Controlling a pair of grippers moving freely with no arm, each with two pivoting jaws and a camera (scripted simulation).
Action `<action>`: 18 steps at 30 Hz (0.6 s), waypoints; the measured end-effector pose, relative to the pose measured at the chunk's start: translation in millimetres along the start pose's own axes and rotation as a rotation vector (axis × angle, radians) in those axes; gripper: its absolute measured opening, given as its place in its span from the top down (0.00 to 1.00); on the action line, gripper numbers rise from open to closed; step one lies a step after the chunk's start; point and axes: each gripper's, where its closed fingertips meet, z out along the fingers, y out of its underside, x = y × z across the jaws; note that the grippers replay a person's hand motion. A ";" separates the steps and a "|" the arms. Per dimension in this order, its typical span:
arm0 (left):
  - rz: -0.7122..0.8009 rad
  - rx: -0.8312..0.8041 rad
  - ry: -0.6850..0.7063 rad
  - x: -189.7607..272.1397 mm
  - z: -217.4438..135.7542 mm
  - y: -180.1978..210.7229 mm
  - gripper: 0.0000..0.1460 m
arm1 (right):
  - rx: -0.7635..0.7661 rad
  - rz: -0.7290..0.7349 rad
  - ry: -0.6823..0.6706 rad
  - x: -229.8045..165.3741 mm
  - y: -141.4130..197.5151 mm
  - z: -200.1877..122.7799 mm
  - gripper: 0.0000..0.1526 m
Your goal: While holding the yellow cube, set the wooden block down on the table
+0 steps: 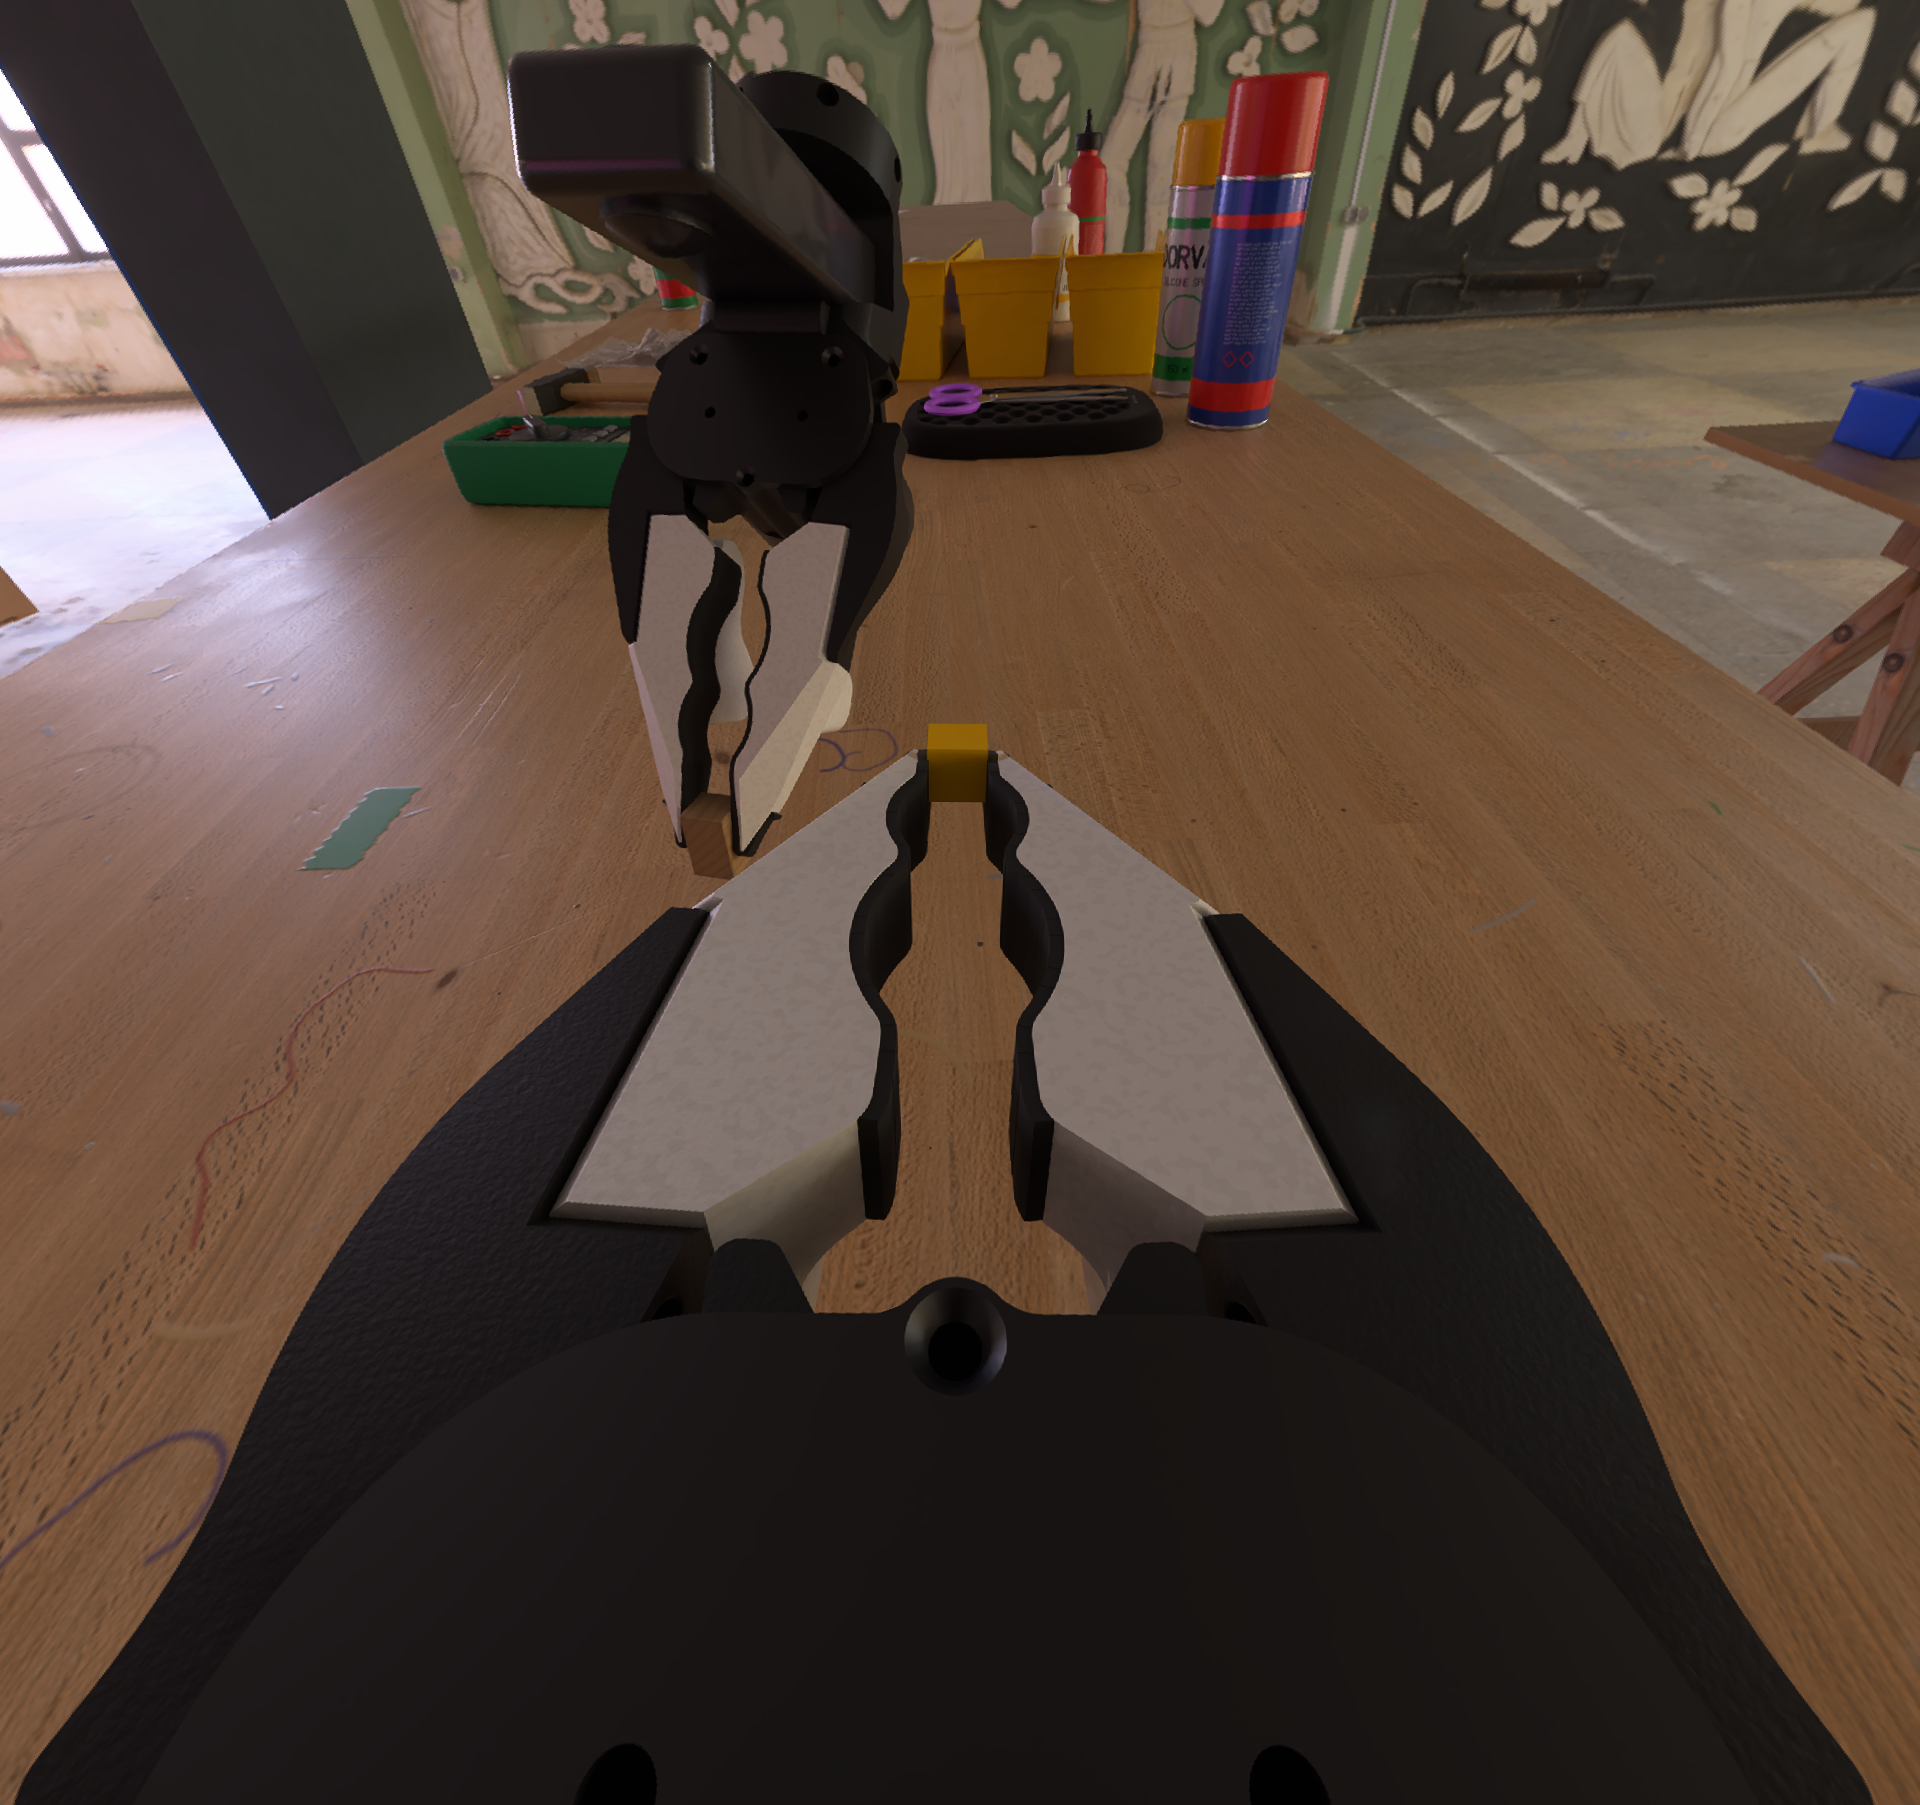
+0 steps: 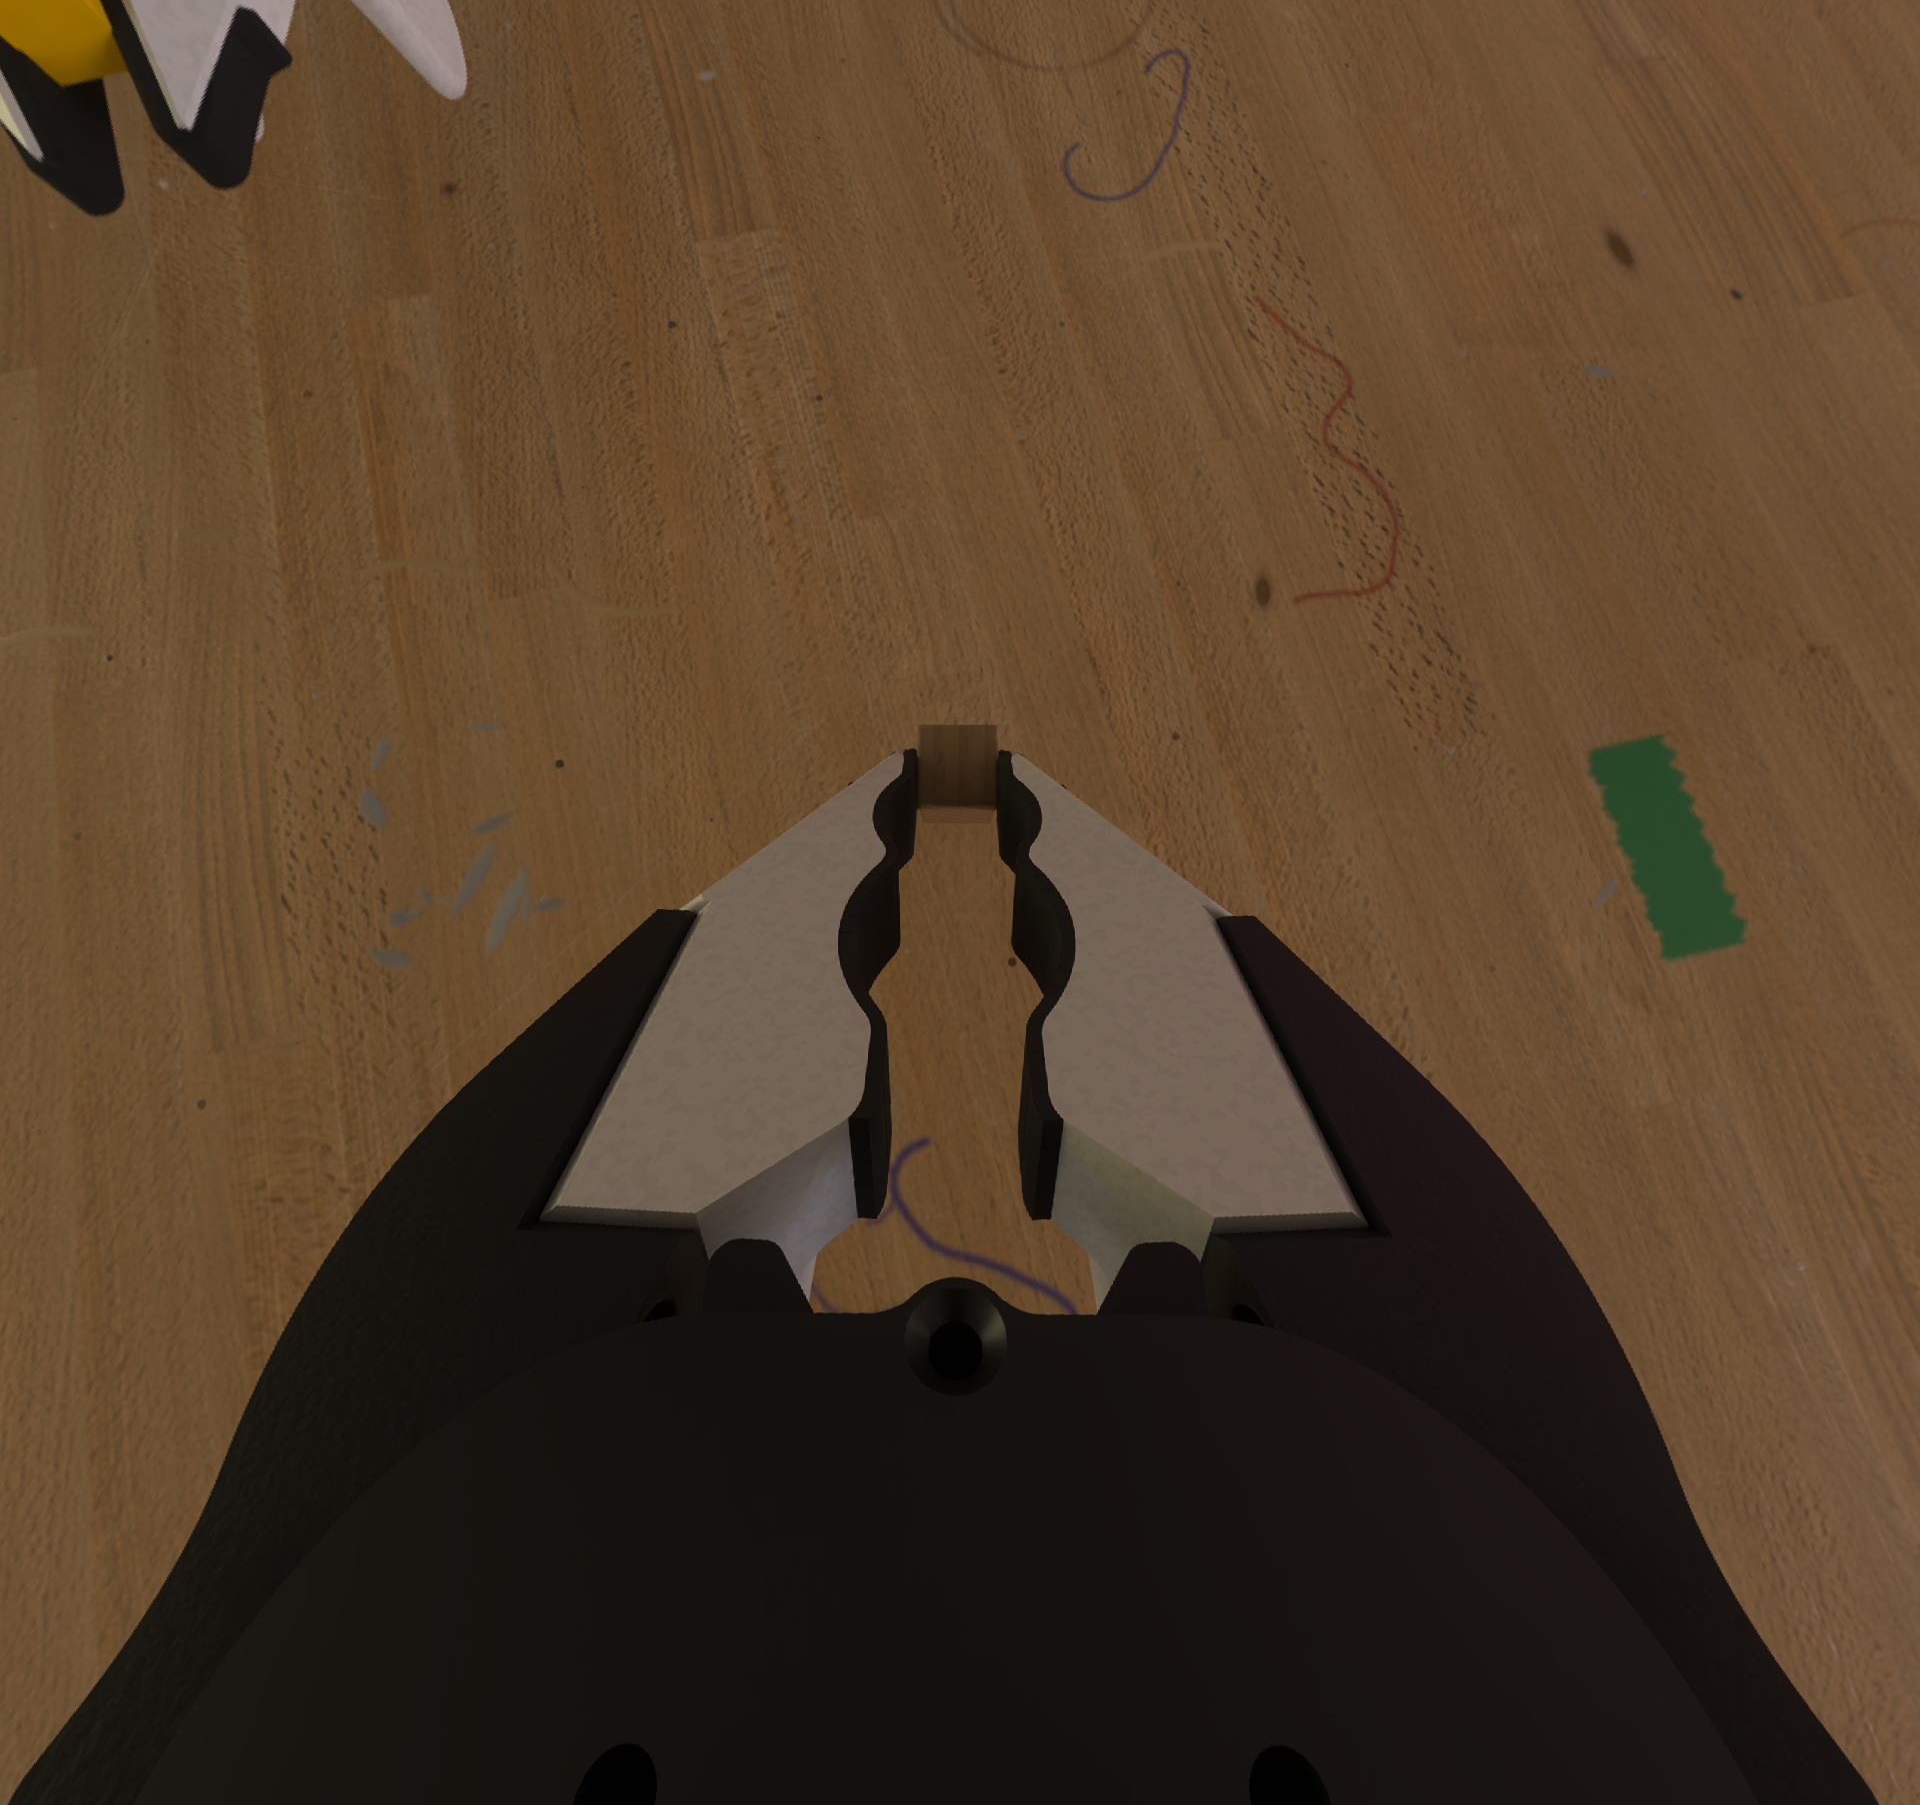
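— Now, the wooden block (image 2: 957, 768): where against the tool?

— Pinched at the very tips of the right gripper (image 2: 957, 781), frame centre in the right wrist view. Jaws clamped on its two sides. Gripper points steeply down at the table (image 2: 727, 456); whether the block touches the wood, cannot tell.

— And from the left wrist view?

— Right gripper (image 1: 710, 825) hangs left of centre, block (image 1: 710, 841) at its tips, low over the tabletop (image 1: 1351, 820).

— The yellow cube?

— Gripped between the tips of the left gripper (image 1: 957, 776), cube (image 1: 957, 763) at frame centre. In the right wrist view the same cube (image 2: 52, 20) shows upper left, near but apart from the block.

— Surroundings?

— Green tape scrap (image 2: 1665, 846) at right, clear of the block. Pen scribbles on the wood. At the top of the left wrist view: spray cans (image 1: 1252, 249), yellow bins (image 1: 1008, 316), black tray (image 1: 1034, 420) with purple-handled scissors (image 1: 961, 396), green tray (image 1: 530, 462). All well apart from both grippers.
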 end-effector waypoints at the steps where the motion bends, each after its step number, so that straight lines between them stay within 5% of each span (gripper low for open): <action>1: 0.005 -0.003 -0.001 0.5 0.8 0.5 0.94 | 0.001 -0.007 0.004 -0.3 -1.3 1.1 0.91; 18: 0.049 -0.028 0.004 6.8 4.9 4.1 0.94 | -0.058 -0.068 0.017 -0.3 1.8 12.6 0.91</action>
